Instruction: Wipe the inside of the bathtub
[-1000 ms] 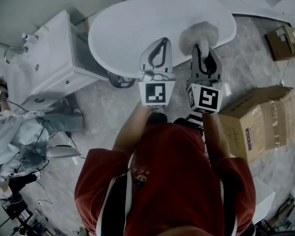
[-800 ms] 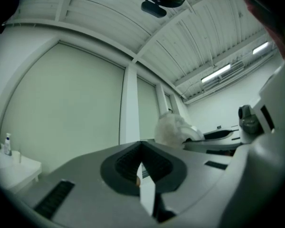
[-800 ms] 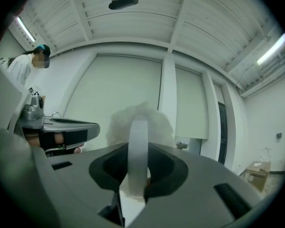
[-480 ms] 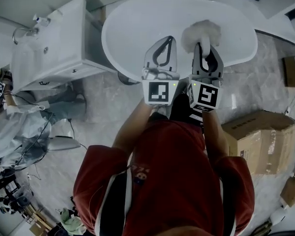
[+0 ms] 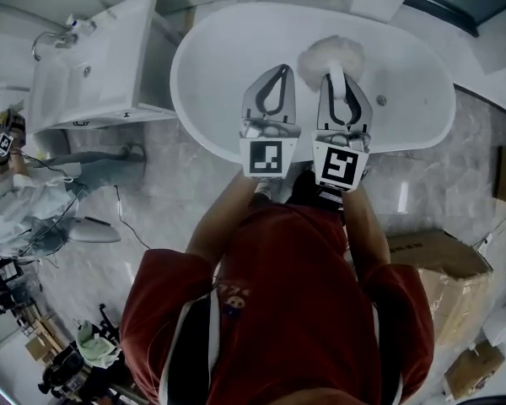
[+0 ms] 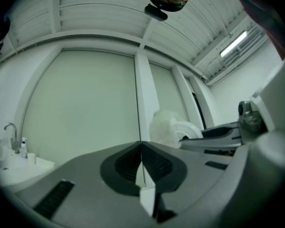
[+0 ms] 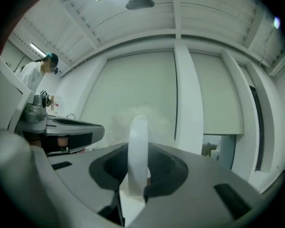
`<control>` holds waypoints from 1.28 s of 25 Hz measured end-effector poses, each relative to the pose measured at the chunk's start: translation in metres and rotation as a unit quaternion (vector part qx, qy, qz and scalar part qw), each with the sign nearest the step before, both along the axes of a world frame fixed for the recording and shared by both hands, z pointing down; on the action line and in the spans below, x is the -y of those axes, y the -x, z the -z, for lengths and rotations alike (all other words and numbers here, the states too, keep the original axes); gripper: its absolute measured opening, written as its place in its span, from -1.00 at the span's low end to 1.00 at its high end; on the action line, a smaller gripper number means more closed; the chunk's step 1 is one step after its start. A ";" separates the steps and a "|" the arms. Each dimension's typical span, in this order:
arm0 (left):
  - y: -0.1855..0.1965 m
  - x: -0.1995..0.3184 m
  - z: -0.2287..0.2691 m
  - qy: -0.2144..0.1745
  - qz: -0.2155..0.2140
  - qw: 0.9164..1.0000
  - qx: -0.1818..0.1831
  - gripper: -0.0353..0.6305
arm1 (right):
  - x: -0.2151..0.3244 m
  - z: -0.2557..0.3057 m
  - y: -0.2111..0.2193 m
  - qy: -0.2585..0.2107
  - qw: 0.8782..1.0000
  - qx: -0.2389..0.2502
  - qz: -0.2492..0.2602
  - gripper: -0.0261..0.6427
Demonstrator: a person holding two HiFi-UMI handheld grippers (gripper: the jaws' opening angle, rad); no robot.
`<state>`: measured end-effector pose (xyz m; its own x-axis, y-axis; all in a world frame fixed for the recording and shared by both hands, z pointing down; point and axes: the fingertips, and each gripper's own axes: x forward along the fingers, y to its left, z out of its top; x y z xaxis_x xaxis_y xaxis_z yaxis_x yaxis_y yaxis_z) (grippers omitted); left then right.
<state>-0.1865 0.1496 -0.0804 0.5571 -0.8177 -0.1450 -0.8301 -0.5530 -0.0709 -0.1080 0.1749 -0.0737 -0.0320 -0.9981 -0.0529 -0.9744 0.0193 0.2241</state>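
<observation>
Head view: the right gripper is holding a fluffy brush over the bathtub at twelve o'clock. Left gripper view: the left gripper is pinching shut, empty. Right gripper view: jaws are squeezing the handle; pressing the fluff down should wipe best.

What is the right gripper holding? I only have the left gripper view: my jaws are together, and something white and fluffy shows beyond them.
Observer: The right gripper is shut on the white handle of a duster; that fluff is its head.
Operator: Is the head over the tub?
Observer: Yes, in the head view it sits over the inside of the bathtub, about midway along it; contact I cannot tell.
Operator: Anything else in the tub?
Observer: A small round fitting, to the right of the right gripper.
</observation>
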 end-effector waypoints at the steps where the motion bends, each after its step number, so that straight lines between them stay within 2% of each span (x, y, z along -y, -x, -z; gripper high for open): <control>1: -0.007 0.005 -0.001 -0.001 0.008 1.000 -0.002 -0.84 | 0.007 -0.003 -0.009 0.004 1.000 0.011 0.008 -0.65; 5: -0.030 0.025 -0.006 -0.005 0.041 0.999 -0.002 -0.84 | 0.031 -0.018 -0.043 0.017 0.999 0.032 0.030 -0.65; 9: -0.034 0.046 -0.020 0.001 0.066 0.998 -0.006 -0.84 | 0.056 -0.042 -0.054 0.040 0.997 0.039 0.044 -0.65; 12: -0.032 0.065 -0.036 0.009 0.076 0.997 -0.006 -0.84 | 0.076 -0.061 -0.048 0.051 0.997 0.010 0.056 -0.65; 16: -0.016 0.094 -0.073 0.025 0.082 0.996 0.017 -0.84 | 0.106 -0.102 -0.034 0.081 0.995 0.020 0.056 -0.65; 19: -0.003 0.119 -0.100 0.040 0.085 0.996 0.011 -0.84 | 0.132 -0.130 -0.025 0.098 0.994 0.021 0.051 -0.65; 22: 0.012 0.145 -0.130 0.037 0.072 0.995 0.066 -0.84 | 0.158 -0.162 -0.010 0.116 0.991 0.037 0.054 -0.65; 24: 0.023 0.162 -0.155 0.053 0.074 0.994 0.061 -0.84 | 0.174 -0.190 0.002 0.123 0.989 0.045 0.066 -0.65; 27: 0.030 0.184 -0.197 0.064 0.076 0.992 0.078 -0.84 | 0.197 -0.238 0.009 0.148 0.985 0.051 0.071 -0.65; 32: 0.039 0.210 -0.263 0.094 0.090 0.990 0.046 -0.84 | 0.226 -0.311 0.016 0.173 0.980 0.067 0.066 -0.65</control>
<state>-0.2257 -0.0601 0.1829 0.4033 -0.9129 0.0636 -0.9114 -0.4069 -0.0614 -0.1245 -0.0510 0.2376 -0.1775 -0.9447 0.2756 -0.9787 0.1988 0.0514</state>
